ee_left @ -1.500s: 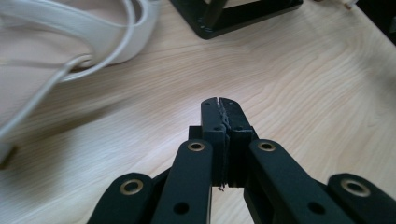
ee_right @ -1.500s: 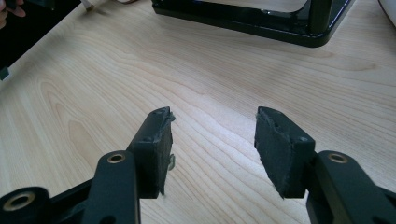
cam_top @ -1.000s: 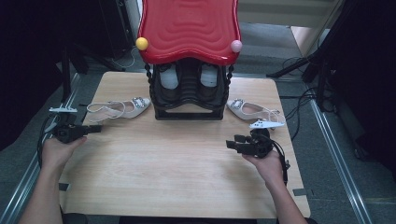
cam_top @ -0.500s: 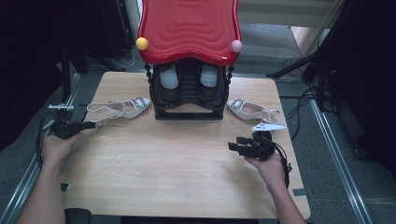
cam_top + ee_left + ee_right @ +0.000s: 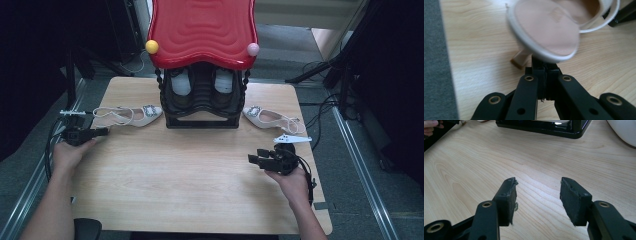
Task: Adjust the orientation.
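Both forearms are bare, with no sleeves in sight. The left gripper (image 5: 100,132) is black, with a thin pale rod across its back and a dark cable looping from it. Up close its black arms carry brass-ringed rivets and small plain holes. The right gripper (image 5: 254,159) is also black, topped by a pale grey three-cornered plate, with a black cable trailing behind. Its pads (image 5: 573,200) are dark, rough foam, frayed at the edges, on arms with brass-ringed rivets.
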`<state>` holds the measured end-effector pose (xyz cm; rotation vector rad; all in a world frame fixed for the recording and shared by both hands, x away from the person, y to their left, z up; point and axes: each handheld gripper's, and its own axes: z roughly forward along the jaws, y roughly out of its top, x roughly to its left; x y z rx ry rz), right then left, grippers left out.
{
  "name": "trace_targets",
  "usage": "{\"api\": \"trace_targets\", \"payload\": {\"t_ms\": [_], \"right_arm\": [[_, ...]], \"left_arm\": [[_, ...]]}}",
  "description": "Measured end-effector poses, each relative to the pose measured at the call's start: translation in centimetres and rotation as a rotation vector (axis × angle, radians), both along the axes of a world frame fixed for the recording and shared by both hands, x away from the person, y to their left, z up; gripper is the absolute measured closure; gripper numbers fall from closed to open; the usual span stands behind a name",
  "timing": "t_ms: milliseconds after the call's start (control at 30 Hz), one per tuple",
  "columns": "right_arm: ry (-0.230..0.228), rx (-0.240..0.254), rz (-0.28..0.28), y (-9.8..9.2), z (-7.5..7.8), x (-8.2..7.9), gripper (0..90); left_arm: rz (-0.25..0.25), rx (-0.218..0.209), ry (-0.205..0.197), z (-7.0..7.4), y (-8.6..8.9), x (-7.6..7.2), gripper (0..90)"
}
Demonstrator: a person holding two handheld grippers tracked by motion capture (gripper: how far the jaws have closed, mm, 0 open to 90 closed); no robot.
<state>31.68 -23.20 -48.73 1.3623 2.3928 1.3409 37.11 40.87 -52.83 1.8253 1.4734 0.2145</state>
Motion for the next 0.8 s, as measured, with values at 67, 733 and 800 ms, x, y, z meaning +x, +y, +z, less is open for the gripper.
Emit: {"api": "trace_targets", "payload": {"t_ms": [67,733,800], "right_arm": [[-0.001,0.001,-0.001,0.0,0.0,0.0,48.2],[0.011,-0.007,0.018,0.7,-0.2,0.5,47.9],[0.012,-0.009,0.019,0.8,-0.3,0.5,47.9]], "left_arm": [[-0.001,-0.004,0.000,0.2,0.0,-0.2,90.0],[0.065,0.008,0.014,0.8,3.1,1.8,90.0],[0.070,0.003,0.015,0.8,3.1,2.3,90.0]]}}
